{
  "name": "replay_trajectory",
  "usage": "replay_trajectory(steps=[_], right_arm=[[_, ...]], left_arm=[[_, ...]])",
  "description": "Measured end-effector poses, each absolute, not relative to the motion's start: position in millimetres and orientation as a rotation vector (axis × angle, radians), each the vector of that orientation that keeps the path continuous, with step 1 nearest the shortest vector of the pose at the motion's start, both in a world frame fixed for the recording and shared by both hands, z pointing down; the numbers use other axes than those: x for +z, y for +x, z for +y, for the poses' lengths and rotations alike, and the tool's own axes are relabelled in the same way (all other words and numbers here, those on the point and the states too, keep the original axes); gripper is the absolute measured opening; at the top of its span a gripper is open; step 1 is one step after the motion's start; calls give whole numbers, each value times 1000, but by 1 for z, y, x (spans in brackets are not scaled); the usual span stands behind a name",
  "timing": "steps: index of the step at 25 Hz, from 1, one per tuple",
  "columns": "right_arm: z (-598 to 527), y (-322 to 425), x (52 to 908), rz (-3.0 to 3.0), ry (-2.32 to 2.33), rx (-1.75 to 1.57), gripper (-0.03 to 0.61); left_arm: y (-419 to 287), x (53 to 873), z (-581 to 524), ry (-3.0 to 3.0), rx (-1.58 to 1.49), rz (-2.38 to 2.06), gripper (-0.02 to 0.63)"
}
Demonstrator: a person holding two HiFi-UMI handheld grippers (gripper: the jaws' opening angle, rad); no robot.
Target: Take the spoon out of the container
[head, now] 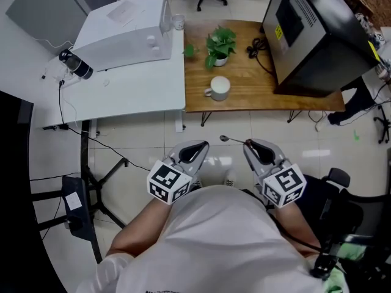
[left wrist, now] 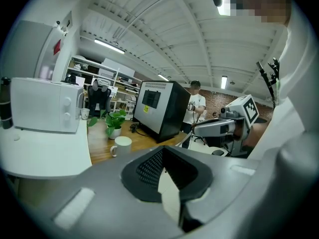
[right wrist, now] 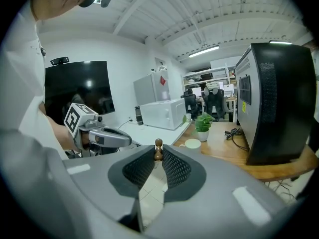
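One slim spoon (head: 235,141), knobbed brown handle (right wrist: 158,144) in the mesh-textured right gripper (right wrist: 157,159)

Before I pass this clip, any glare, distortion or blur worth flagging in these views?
Head view: sharp, with glare patches on the floor tiles. Left gripper view: fisheye bending, dark corners, bright ceiling lamp. Right gripper view: same bending; the spoon in the right tool reads clearly.
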State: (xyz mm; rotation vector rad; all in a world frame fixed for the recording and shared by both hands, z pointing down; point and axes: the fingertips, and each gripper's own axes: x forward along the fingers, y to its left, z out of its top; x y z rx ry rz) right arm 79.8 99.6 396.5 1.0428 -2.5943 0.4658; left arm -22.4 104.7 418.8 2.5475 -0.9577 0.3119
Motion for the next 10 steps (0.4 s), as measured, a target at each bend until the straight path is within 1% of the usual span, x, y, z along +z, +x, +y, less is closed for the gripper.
replay_trajectory(steps=[10], right_arm=[[91,80,395,-2601,1037,456,54]], left_arm=[[-20,418,101,2549,313,-960,5]])
